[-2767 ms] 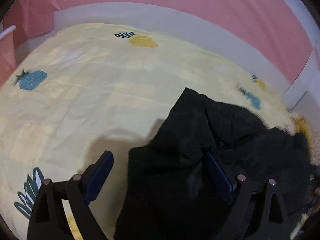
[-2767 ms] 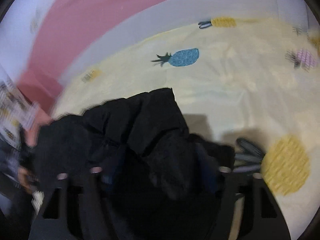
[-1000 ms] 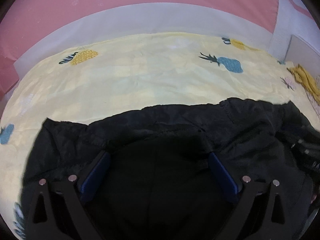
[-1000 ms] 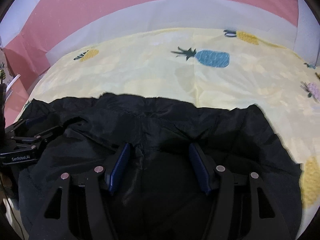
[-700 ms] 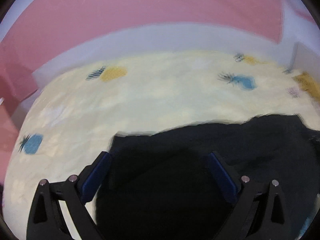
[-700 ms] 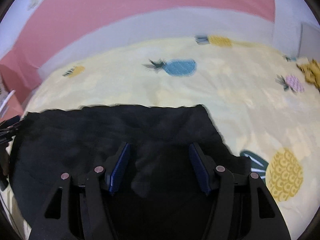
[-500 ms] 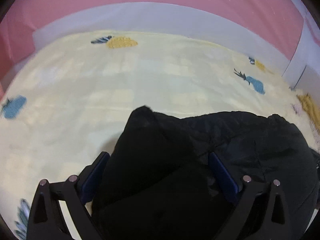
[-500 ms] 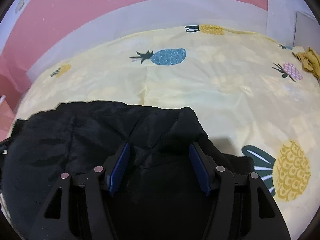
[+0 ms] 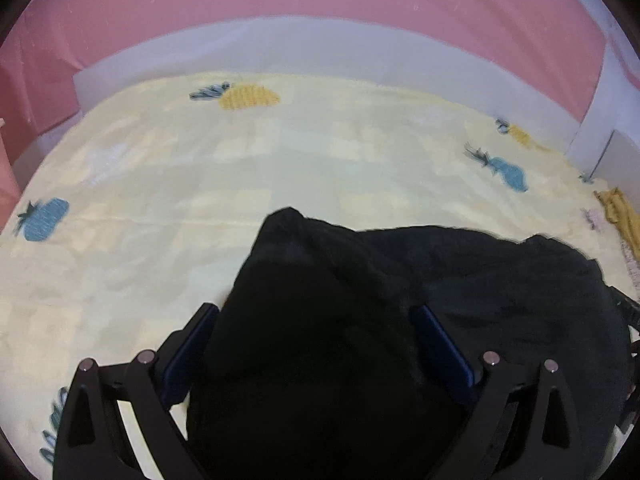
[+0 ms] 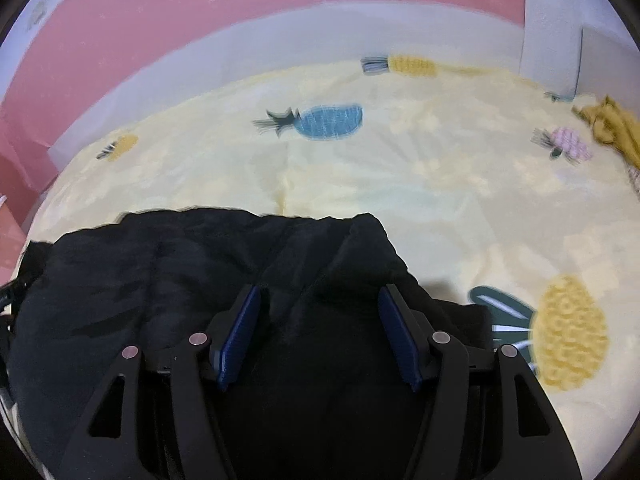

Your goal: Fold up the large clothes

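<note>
The black garment [image 9: 360, 320] is bunched up on the pineapple-print bedsheet [image 9: 200, 184], draped between both sets of tongs. The left gripper [image 9: 316, 316] and right gripper [image 10: 320, 300] are spread wide, so nothing's actually being pinched.

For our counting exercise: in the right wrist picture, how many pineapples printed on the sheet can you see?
5. A yellow one at the far edge, a blue one mid-sheet, a small yellow one far left, a pink one right, a large yellow one near right. The black garment may hide others.
</note>
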